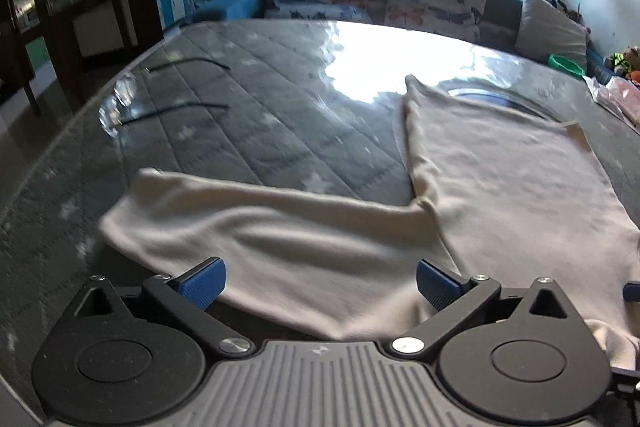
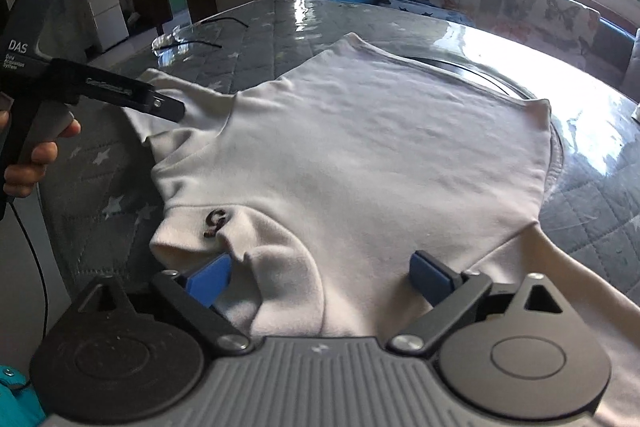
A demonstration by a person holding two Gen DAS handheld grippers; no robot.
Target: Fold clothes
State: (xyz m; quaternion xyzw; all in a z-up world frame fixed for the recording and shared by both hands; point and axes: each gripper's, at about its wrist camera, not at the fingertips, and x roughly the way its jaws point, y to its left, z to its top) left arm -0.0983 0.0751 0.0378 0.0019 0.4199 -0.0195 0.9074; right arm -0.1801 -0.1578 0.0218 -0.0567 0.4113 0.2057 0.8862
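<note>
Grey quilted star-print table (image 1: 248, 115), under glossy clear cover; far part washed out by window glare. Cream long-sleeved garment (image 2: 360, 147) spread flat on it, collar end near, hem toward window; long axis near-to-far. One sleeve (image 1: 256, 223) out sideways to the left. Right sleeve cut off at frame edge. Small dark "G" mark (image 2: 216, 223) by collar. Left gripper (image 1: 320, 285) over sleeve, jaws wide apart, nothing clamped. Right gripper (image 2: 320, 281) at collar, likewise wide apart, cloth between but not pinched.
</note>
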